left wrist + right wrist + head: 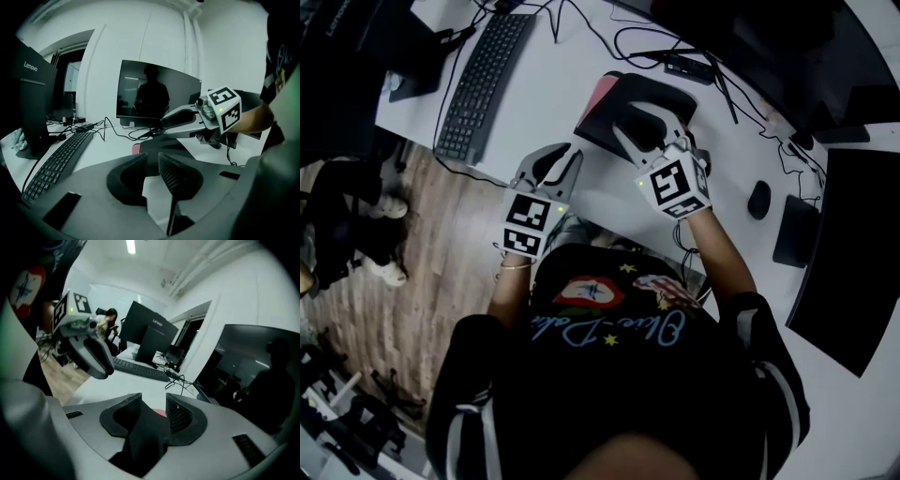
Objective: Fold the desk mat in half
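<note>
Hard to read first: in the right gripper view, a dark shape fills the lower part of the gap between the jaws of the right gripper [153, 401]. That is the desk mat [145, 427], black and matte, with a sliver of pink at its far end. The ribbed pads stand clearly apart. Whether either pad touches the mat can't be told, and nothing looks pinched.

The head view has that right gripper [654, 131] over the desk mat [656, 94] at upper centre of the frame. The mat lies on the white desk [553, 94] as a dark slab with rounded corners. A pink strip shows along its left edge, and the gripper cuts off the near side.

The left gripper [562, 157] sits left of the mat, at the desk's near edge, clear of it. In the left gripper view, the left gripper [152, 157] has its jaws drawn close with a narrow slit between them. Only white desk and the far-off mat [159, 145] show through the slit, and nothing is gripped.

A flat black keyboard [483, 80] lies at upper left, its top end cut by the frame. A tangle of thin cables [647, 42] runs across the top. A small dark mouse [758, 199] sits at right, beside black monitors cropped by the edge. The person's torso blocks the bottom of the head view.
</note>
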A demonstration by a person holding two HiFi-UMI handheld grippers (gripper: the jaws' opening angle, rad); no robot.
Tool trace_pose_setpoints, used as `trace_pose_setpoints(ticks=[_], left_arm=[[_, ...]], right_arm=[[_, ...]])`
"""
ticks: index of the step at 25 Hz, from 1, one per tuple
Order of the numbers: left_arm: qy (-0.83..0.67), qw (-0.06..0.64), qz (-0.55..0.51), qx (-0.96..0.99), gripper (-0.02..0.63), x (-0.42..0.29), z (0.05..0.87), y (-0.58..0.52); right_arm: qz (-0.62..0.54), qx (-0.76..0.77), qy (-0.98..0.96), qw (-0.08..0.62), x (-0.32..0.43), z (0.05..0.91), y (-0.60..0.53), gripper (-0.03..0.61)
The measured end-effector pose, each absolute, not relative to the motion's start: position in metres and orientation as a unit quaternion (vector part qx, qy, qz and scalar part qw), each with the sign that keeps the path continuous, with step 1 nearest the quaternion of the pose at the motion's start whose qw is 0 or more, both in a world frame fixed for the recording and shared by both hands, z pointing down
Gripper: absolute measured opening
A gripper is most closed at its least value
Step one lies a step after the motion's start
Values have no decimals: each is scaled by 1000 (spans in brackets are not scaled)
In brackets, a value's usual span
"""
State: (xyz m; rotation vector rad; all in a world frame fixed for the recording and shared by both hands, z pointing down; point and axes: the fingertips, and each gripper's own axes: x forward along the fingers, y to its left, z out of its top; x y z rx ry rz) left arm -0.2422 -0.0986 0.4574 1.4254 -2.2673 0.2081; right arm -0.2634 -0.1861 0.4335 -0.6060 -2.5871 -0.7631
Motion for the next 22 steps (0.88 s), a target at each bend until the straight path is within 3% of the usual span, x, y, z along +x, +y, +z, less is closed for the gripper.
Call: trace_pose_setpoints(ticks=[8, 13, 22], left_arm=[[-793, 191, 76, 574, 25, -224, 418, -130], [-769, 161, 95, 611, 9, -207, 393, -158], [-732, 137, 32, 667, 8, -168, 356, -206]], right_arm=[[-54, -121, -982, 131, -215, 382, -229, 16], [17, -67, -991, 114, -178, 369, -251, 7], [20, 20, -996, 84, -103, 345, -294, 6]])
